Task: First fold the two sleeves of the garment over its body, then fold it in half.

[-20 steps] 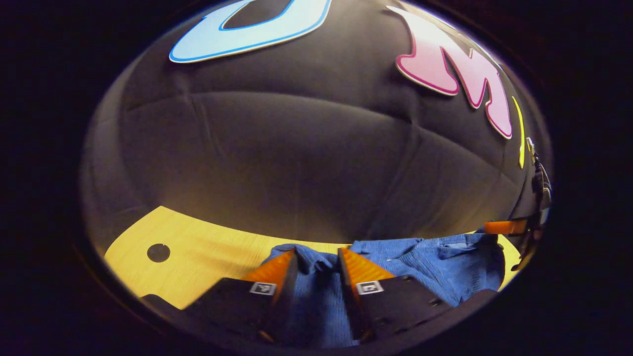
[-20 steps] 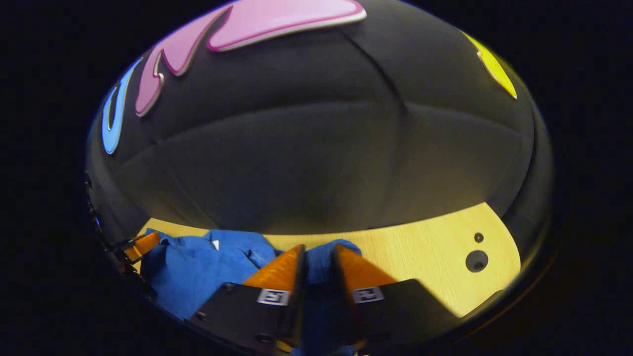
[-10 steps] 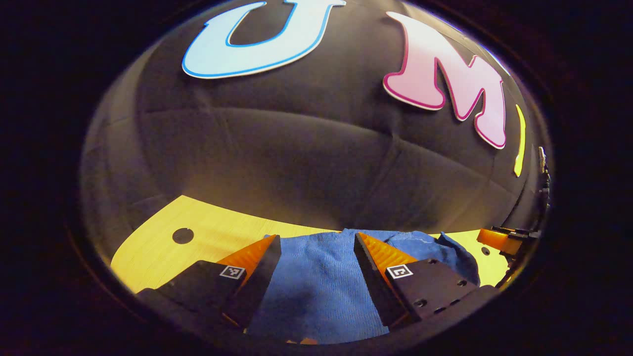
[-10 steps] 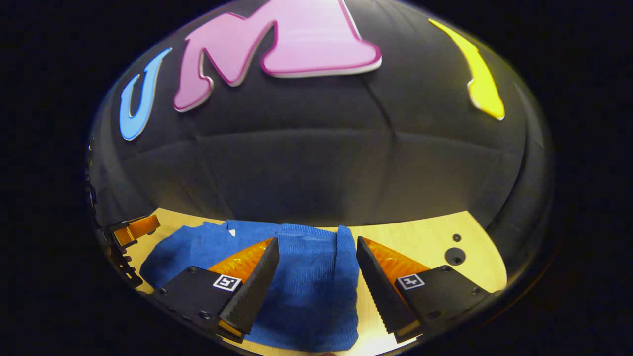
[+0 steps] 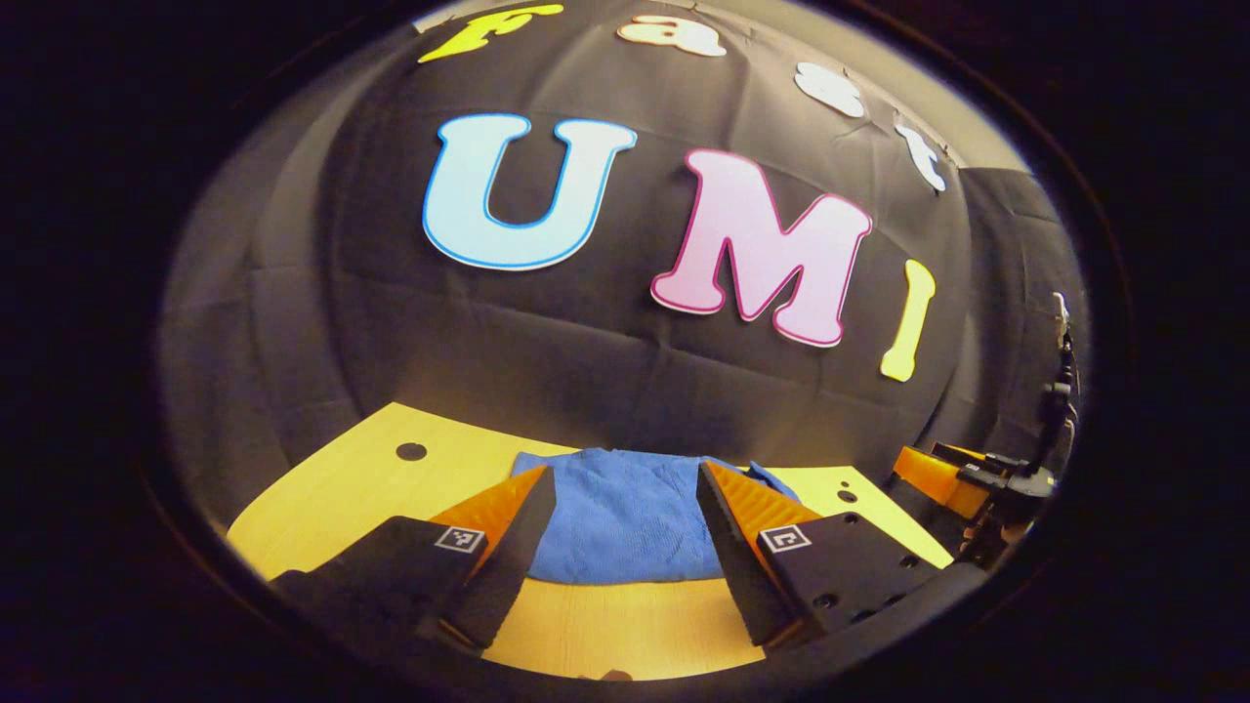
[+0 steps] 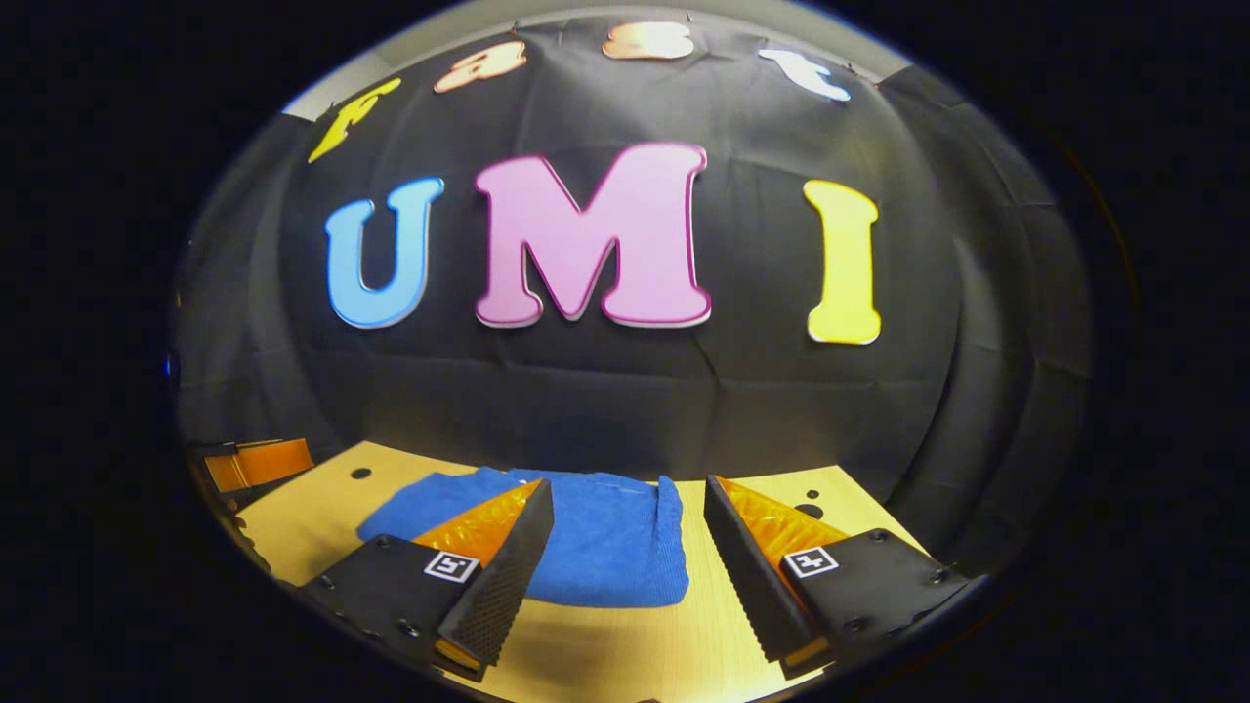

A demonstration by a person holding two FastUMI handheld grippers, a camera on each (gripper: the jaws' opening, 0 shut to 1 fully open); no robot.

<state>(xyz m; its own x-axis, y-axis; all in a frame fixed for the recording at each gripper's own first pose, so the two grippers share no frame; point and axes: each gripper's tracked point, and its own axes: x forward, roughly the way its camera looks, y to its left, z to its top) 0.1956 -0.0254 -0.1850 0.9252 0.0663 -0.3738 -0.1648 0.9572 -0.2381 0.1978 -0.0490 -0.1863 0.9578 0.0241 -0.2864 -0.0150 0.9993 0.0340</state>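
Garment: a folded blue sweater (image 5: 625,517) is seen lying flat on the wooden counter (image 5: 625,625).
Left tool (image 5: 625,508): held open, gripping nothing.
Right tool (image 6: 630,517): held open, empty, short of the sweater.

Matt knitted-looking cloth garment (image 6: 605,547), smooth pale wood-grain table (image 6: 625,644)

Folded garment (image 5: 625,522) lies on the counter (image 5: 371,478), near the booth wall behind it. Left gripper (image 5: 625,527) and right gripper (image 6: 625,542) stand side by side before the garment, apart from it.
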